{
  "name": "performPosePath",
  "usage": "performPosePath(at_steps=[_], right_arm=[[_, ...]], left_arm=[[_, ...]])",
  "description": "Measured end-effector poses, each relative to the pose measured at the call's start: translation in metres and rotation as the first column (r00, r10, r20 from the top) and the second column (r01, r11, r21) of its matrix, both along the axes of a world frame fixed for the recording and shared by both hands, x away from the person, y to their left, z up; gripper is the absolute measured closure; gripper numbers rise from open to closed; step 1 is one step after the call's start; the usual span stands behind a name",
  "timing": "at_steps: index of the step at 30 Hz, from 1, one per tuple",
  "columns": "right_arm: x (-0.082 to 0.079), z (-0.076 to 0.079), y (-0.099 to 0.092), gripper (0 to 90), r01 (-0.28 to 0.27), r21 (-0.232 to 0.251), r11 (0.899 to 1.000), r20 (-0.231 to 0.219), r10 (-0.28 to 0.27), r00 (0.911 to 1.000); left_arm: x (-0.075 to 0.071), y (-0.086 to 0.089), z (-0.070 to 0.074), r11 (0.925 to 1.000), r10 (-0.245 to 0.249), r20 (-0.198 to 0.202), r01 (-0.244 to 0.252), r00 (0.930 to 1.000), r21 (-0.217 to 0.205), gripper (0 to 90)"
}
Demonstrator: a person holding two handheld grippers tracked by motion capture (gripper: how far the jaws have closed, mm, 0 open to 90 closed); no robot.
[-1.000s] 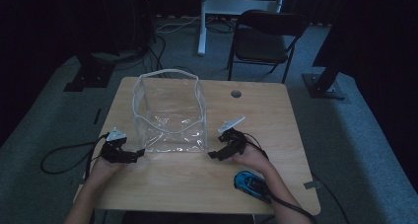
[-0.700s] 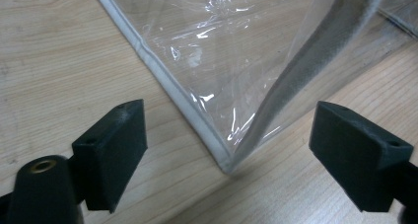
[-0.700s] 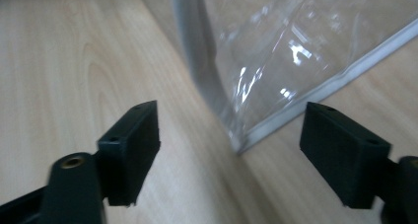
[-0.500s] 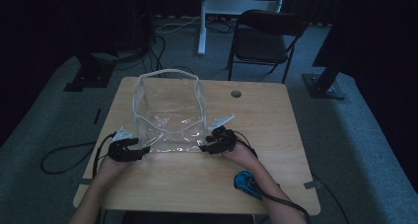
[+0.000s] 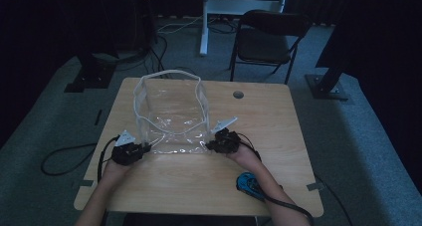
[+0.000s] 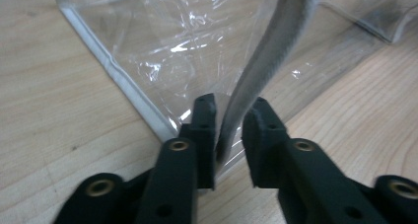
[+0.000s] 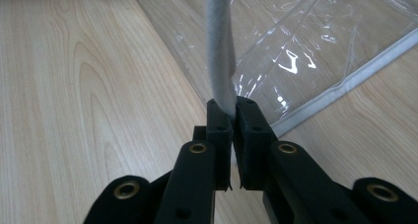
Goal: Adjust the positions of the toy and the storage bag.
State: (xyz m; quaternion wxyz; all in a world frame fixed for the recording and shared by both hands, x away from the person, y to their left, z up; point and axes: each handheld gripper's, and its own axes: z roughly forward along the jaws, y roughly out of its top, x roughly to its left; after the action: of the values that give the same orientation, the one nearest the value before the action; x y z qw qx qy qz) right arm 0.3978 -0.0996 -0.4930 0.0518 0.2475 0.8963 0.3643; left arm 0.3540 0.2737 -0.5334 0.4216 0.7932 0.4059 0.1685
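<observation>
High view: clear plastic bag (image 5: 171, 117) with white trim, standing open on my wooden table (image 5: 278, 131). Left gripper (image 6: 229, 116): jaws parted around the bag's trim edge, unclamped. Right gripper (image 7: 230, 110): clenched on the trim at the opposite near corner

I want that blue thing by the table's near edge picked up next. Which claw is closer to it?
Right. The right claw sits at the clear bag's near right corner, just ahead of the blue object. The left claw is at the bag's near left corner, much farther away.
</observation>
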Motion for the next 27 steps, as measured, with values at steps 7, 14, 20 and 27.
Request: performPosePath(at_steps=[7,14,20,27], right_arm=[[-0.005,0.000,-0.011,86.5,0.014,0.004,1.000,-0.003,-0.014,0.9999],[-0.015,-0.001,-0.038,86.5,0.043,0.015,0.999,-0.005,-0.043,0.9991],[-0.025,-0.003,-0.064,86.7,0.078,0.027,0.997,-0.008,-0.078,0.9969],[-0.039,-0.004,-0.095,86.6,0.118,0.040,0.992,-0.007,-0.118,0.9930]], left_arm=[[-0.001,-0.016,0.004,0.9988,-0.011,-0.011,0.011,0.9999,0.048,84.6],[-0.004,-0.042,0.006,0.9956,-0.065,-0.025,0.066,0.9976,0.067,86.1],[-0.004,-0.065,0.006,0.9897,-0.121,-0.027,0.123,0.9922,0.073,86.6],[-0.003,-0.091,0.006,0.9823,-0.175,-0.033,0.177,0.9841,0.063,86.7]])
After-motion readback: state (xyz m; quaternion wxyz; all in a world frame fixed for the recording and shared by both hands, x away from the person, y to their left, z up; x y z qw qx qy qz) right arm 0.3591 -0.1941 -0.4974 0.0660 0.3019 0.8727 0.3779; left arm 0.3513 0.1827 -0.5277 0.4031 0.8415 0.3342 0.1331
